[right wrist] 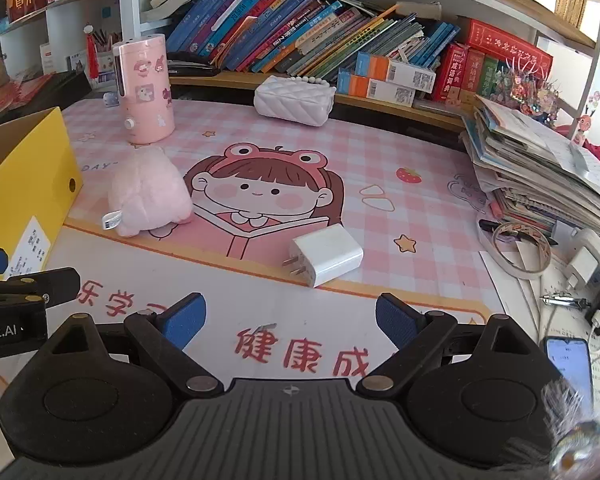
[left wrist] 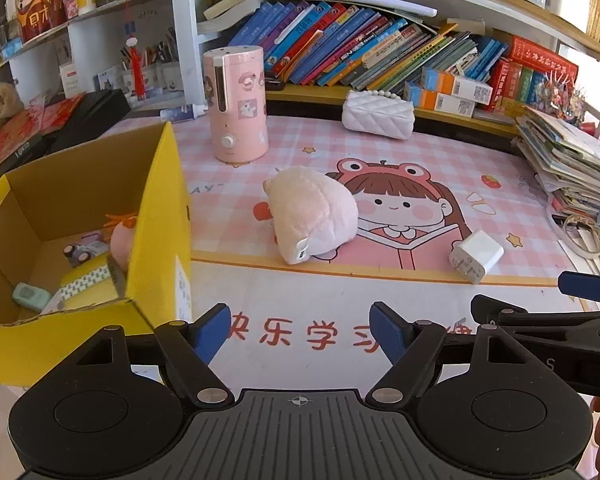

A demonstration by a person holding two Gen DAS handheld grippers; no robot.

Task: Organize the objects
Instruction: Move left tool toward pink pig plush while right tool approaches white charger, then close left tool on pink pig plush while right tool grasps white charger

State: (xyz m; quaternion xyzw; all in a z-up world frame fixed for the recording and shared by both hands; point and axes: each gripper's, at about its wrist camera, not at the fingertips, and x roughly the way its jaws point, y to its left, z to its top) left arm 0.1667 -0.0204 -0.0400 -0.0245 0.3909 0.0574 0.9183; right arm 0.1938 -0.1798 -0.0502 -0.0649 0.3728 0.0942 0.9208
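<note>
1. Yellow cardboard box (left wrist: 162, 216), far left on desk mat (left wrist: 420, 152), top open. Inside: small items incl. a pink toy w/ orange bits, a mint-green piece, a patterned yellow block; rest too small to ID.
2. Left gripper (left wrist: 302, 330): blue-padded fingers (left wrist: 214, 330) spread apart, nothing between them, low over white front strip of mat, just right of box.
3. Pink cylindrical appliance (left wrist: 238, 106): upright at back of mat, right of box, apart from it.
4. Pink plush toy (left wrist: 314, 216): lying on mat mid-left, white tag toward front; near box, not touching.
5. White quilted bag (left wrist: 378, 114): back of mat, against low bookshelf.
6. White charger plug (right wrist: 326, 256): lying on mat, prongs toward left, well right of plush.
7. Right gripper (right wrist: 290, 320): fingers (right wrist: 398, 320) apart, empty, near edge of mat in front of charger; no contact.
8. Paper stack (right wrist: 540, 168): far right; tape roll (right wrist: 518, 248) in front of it.
</note>
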